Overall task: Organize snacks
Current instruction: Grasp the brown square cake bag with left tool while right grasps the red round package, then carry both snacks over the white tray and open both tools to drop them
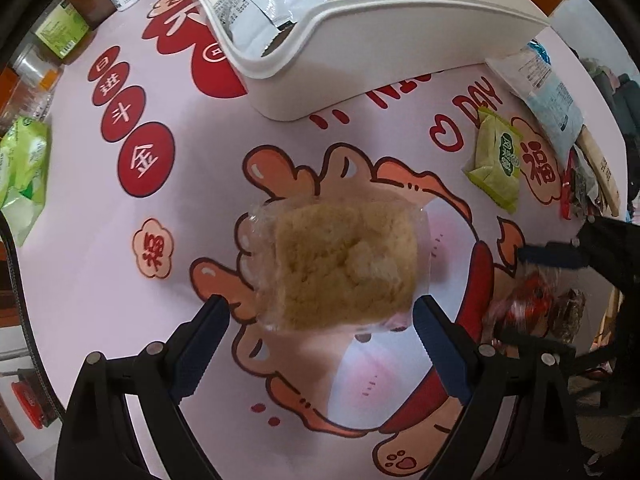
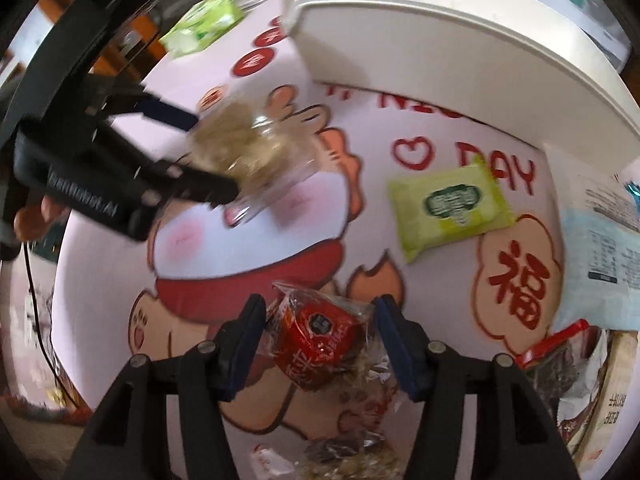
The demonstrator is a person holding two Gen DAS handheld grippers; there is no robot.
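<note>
Caught both hands at the pick-up stage of the sorting, with nothing yet lifted clear as far as could be judged. Found the left gripper [image 1: 320, 308] pointed straight down at the printed pink mat [image 1: 200, 200], jaws set wide apart and straddling a crumbly yellow cake in clear wrap [image 1: 344, 264]. Saw a gap between the left pad and the wrapper, and only crinkled film close to the right pad, so read that grip as not yet made. Found the right gripper [image 2: 320, 320] angled steeply down nearer the mat's edge, with a small red packet [image 2: 320, 328] between narrower jaws. Could not tell whether those pads were pressing on the film or merely beside it, since the wrapper's edges ran right up to both fingers. Noted the white bin [image 1: 320, 80] beyond the cake at the far side of the mat, already holding a grey-white packet [image 1: 260, 4]. Noted also a green packet [image 1: 498, 160] and a pale blue one [image 1: 548, 92] lying loose on the mat between the bin and the right gripper, well apart from either set of jaws. Judged the next move to call for closing gently on the cake, which looked soft and likely to crush, then firming up on the red packet. Expected after that a lift high enough to clear the bin's raised rim before letting go inside.
</note>
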